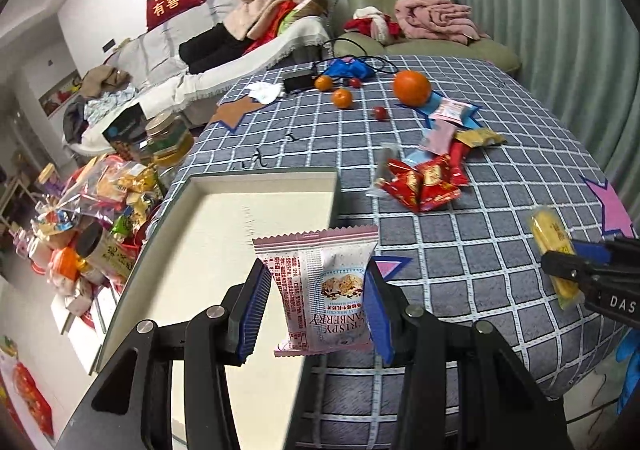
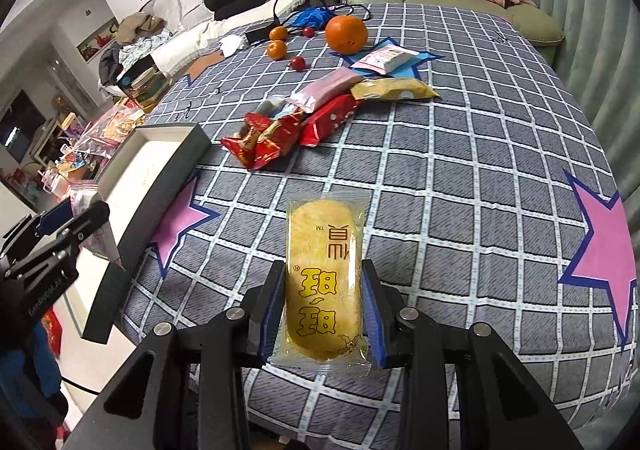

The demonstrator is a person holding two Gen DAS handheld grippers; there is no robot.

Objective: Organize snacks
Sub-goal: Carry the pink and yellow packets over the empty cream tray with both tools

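The left claw (image 1: pixel 316 306) pinches a pink cranberry snack pack (image 1: pixel 326 290) by its sides. The pack stands tall, its long way running from 6 to 12 o'clock, above the near corner of the white tray (image 1: pixel 256 209). The right claw (image 2: pixel 324 314) grips a yellow cracker pack (image 2: pixel 325 278), also pointing to 12 o'clock, over the checked table (image 2: pixel 480 169). More snacks (image 2: pixel 288 125) lie piled at 12 o'clock, well apart.

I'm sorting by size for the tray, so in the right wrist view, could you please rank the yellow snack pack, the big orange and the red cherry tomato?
As they look:
1. Yellow snack pack, though it is nearest the camera, held in the right tongs, so this is unsure.
2. Big orange.
3. Red cherry tomato, clearly smallest.
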